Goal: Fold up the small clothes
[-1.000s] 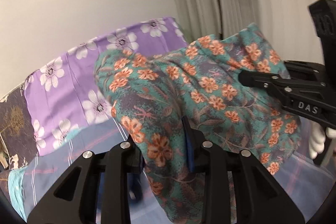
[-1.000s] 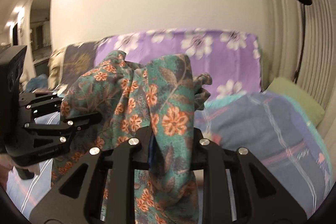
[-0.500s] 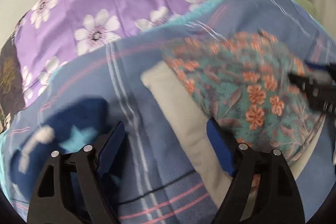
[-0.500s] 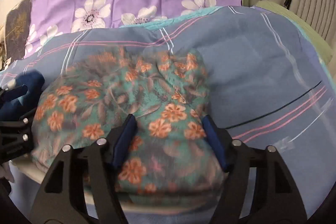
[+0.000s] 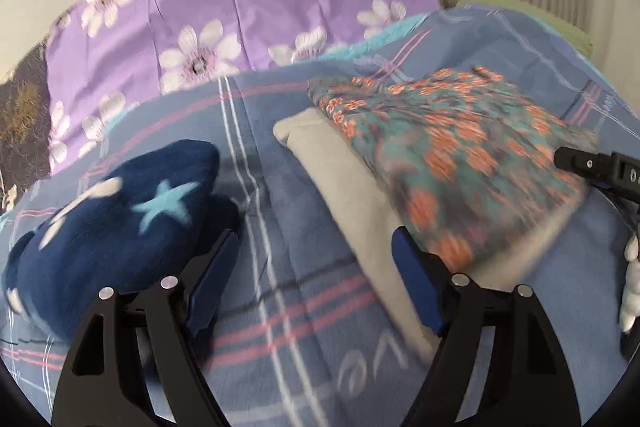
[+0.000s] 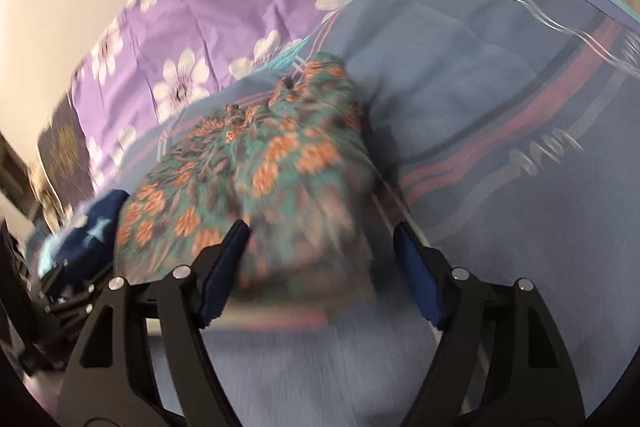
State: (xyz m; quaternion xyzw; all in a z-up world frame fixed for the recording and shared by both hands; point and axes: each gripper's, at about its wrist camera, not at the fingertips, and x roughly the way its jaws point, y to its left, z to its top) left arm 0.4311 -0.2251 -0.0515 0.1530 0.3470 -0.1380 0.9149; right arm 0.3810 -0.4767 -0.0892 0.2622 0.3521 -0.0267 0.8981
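right wrist view, teal garment (image 6: 256,179) with orange flowers, rumpled on blue bedspread (image 6: 500,115), both claws released

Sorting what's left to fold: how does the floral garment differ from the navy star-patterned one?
The floral garment is teal with orange flowers; the navy garment is dark blue with pale stars. The floral one lies spread on a beige cloth; the navy one sits bunched straight on the blue bedspread. Both lie loose, in neither gripper.

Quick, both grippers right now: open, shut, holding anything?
Left gripper: open, holding nothing; only bedspread between its fingers.
Right gripper: open, jaws just been opening; floral garment lies between them, not pinched.
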